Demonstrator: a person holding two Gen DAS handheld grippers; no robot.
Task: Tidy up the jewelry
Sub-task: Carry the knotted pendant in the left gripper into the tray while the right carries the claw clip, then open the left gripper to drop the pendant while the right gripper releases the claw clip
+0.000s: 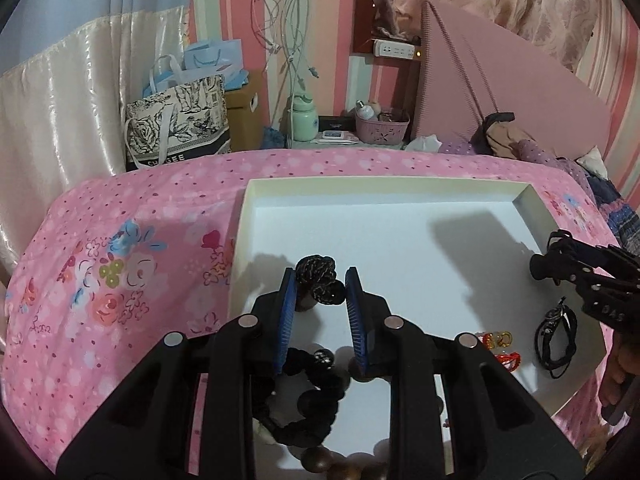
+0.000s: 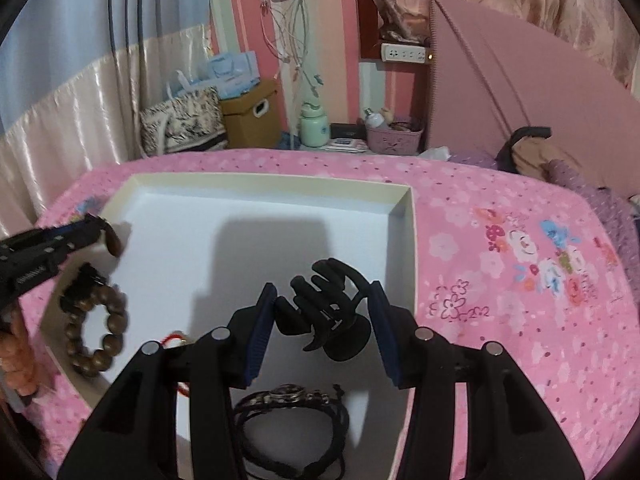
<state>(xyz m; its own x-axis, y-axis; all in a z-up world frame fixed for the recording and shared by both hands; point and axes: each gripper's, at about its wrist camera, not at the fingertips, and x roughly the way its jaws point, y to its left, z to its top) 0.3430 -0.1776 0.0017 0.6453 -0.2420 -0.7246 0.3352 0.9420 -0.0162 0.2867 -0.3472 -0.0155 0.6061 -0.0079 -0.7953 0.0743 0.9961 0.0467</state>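
Since both grippers hang over the tray (image 1: 524, 196) with something in their jaws, my main worry is a drop or a snag on what already lies there. The tray sits on the pink bed (image 1: 120, 220), its far half bare and walled by a low rim, so I judge there is plenty of room toward the far edge and far corners; the near edge is crowded. My right gripper (image 2: 323, 316) is clamped on the black claw clip (image 2: 324, 300) near the tray's right rim, and a careless lowering could catch its teeth on the black cords (image 2: 292, 408) just below. My left gripper (image 1: 320, 312) pinches a dark knotted piece (image 1: 320, 284), hanging over the bead bracelet (image 1: 320, 456) at the near edge; I cannot tell whether the two are joined, so a lift might drag the beads along. The small red and yellow bits (image 1: 500, 344) near the cords could scatter if brushed.
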